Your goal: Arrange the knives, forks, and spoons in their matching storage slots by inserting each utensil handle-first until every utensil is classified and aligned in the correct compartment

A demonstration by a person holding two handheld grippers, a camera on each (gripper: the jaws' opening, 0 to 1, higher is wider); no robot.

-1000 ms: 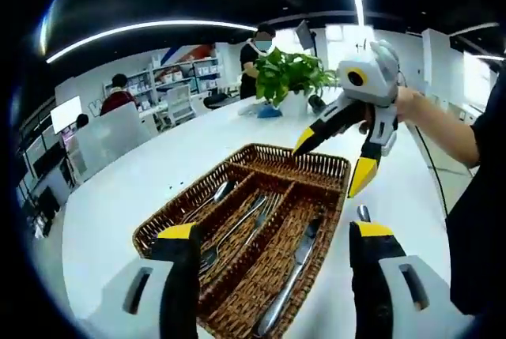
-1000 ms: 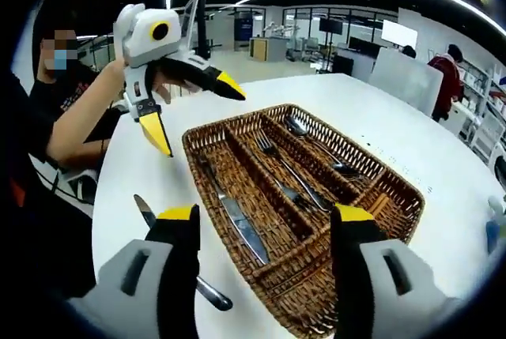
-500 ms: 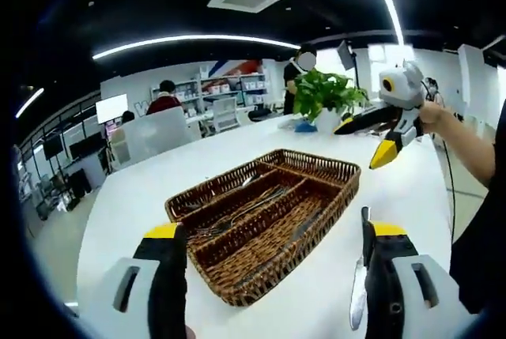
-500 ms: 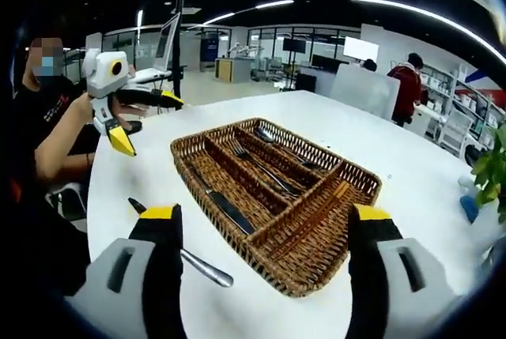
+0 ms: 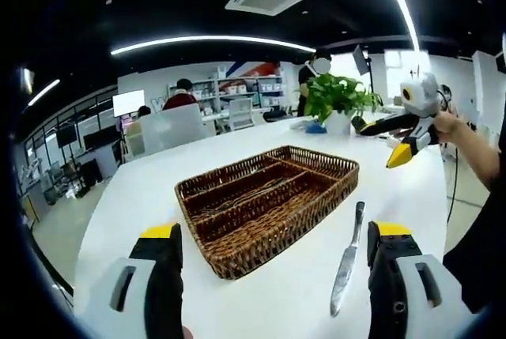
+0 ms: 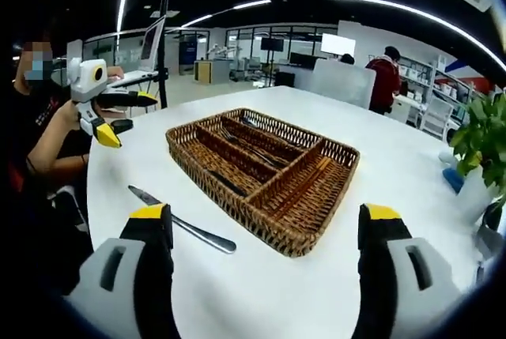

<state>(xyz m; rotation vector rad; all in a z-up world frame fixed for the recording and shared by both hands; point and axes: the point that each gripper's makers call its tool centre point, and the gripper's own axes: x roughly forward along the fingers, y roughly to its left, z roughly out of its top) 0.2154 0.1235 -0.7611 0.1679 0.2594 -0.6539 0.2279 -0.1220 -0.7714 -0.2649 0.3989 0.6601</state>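
Left gripper (image 5: 273,291): jaws spread wide, nothing between them, raised above the white table (image 5: 126,205) short of the wicker tray (image 5: 269,205). Right gripper (image 6: 265,276): jaws likewise gaping and empty, hovering over the near edge of the table, tray straight ahead. Also seen from the left gripper view off to the right, beyond the tray, yellow tips parted, held in a hand (image 5: 445,124). Loose knife (image 5: 346,258) flat on the table just beside the tray, outside it, lying along the tray's long side; in the right gripper view same knife (image 6: 183,224) left of the tray, touched by neither gripper. Cutlery inside the long compartments of the tray, too dim to sort by kind. Potted plant (image 5: 336,102) beyond the tray.
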